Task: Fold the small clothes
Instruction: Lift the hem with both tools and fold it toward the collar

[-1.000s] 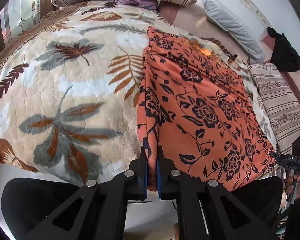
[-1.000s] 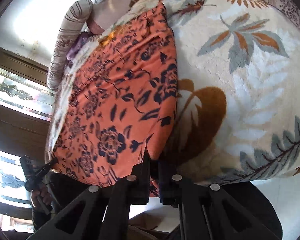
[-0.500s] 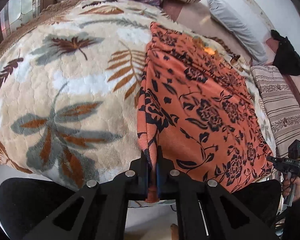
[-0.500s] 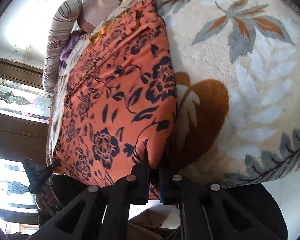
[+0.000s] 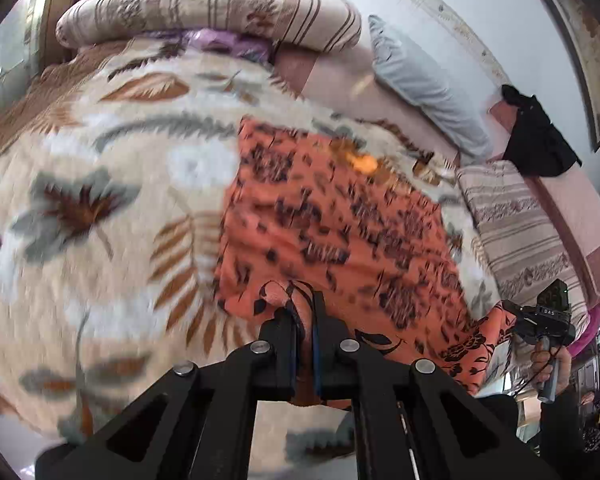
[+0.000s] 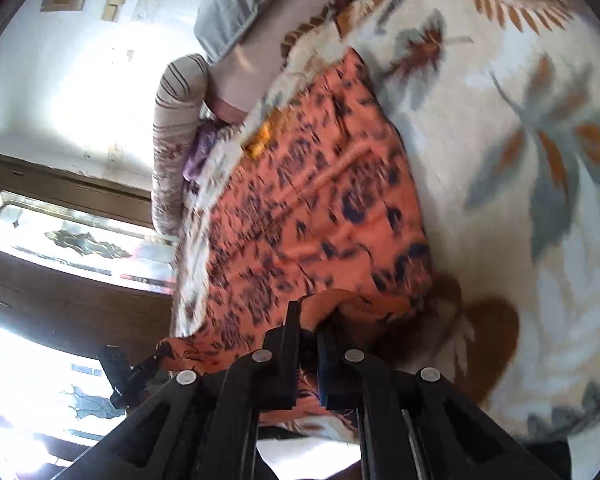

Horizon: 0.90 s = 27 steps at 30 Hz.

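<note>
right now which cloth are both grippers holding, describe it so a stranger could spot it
On the leaf-print blanket covering the bed lies the orange garment. It is the only bright orange piece, patterned with dark flowers.

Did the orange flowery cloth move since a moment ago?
Yes. The orange cloth's near edge, pinched by the left gripper and right gripper, has been carried forward toward the striped bolster, curling over itself.

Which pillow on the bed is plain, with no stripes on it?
The grey pillow leaning by the wall is plain. The long bolster at the head of the bed and the cushion on the far side both have brown stripes.
</note>
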Each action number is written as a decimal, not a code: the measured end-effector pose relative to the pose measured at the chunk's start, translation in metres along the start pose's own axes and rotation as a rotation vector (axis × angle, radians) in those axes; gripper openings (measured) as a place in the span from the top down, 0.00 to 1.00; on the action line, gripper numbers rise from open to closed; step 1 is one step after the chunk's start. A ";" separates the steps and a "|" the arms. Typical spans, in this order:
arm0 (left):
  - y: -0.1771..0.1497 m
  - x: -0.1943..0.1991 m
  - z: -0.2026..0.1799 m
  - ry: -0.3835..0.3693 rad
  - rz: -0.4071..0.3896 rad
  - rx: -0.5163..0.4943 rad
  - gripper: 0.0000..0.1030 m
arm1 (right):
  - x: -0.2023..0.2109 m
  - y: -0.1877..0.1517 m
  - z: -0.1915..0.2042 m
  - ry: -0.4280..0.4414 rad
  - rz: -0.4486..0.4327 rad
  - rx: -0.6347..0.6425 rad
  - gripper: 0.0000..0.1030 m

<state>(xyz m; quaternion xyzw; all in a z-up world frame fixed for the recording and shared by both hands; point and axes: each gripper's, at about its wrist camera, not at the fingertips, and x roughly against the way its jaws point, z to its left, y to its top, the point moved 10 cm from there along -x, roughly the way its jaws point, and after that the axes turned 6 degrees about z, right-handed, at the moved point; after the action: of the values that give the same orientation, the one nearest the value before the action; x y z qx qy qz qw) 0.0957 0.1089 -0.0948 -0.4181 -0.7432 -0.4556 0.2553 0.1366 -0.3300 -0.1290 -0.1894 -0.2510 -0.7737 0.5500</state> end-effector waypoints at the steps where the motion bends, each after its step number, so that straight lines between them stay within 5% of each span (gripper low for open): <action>1: 0.030 -0.002 -0.002 -0.014 -0.031 0.005 0.94 | 0.001 0.028 0.012 0.031 -0.038 0.008 0.94; 4: 0.108 -0.031 -0.002 -0.001 -0.095 -0.005 0.92 | 0.005 0.119 0.026 0.069 -0.183 -0.023 0.93; 6: 0.144 -0.076 0.017 0.066 -0.070 0.016 0.71 | -0.011 0.168 0.011 0.044 -0.233 -0.111 0.90; 7: 0.152 -0.100 0.032 0.108 -0.041 0.040 0.41 | -0.027 0.185 -0.001 0.006 -0.226 -0.127 0.80; 8: 0.154 -0.132 0.048 0.169 0.029 0.067 0.16 | -0.043 0.194 -0.015 -0.027 -0.200 -0.150 0.59; 10: 0.151 -0.167 0.081 0.294 0.105 0.119 0.18 | -0.058 0.191 -0.045 -0.121 -0.197 -0.218 0.40; 12: 0.147 -0.165 0.094 0.308 0.088 0.154 0.18 | -0.056 0.173 -0.049 -0.089 -0.222 -0.208 0.40; 17: 0.129 -0.088 0.094 0.207 -0.107 0.204 0.17 | -0.030 0.092 -0.033 -0.123 -0.257 -0.124 0.40; 21: 0.072 -0.082 0.081 0.096 -0.068 0.241 0.16 | -0.055 0.036 -0.040 -0.075 -0.192 -0.226 0.33; 25: 0.037 -0.131 0.072 0.145 0.010 0.239 0.17 | -0.085 0.046 -0.049 -0.056 -0.223 -0.310 0.34; 27: 0.039 -0.139 0.071 0.223 -0.042 0.227 0.16 | -0.086 0.062 -0.058 -0.062 -0.299 -0.404 0.34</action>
<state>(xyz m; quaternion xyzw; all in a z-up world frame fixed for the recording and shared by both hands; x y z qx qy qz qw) 0.2017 0.1276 -0.2149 -0.3177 -0.7655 -0.4176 0.3724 0.2218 -0.3162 -0.2132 -0.2801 -0.1332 -0.8747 0.3725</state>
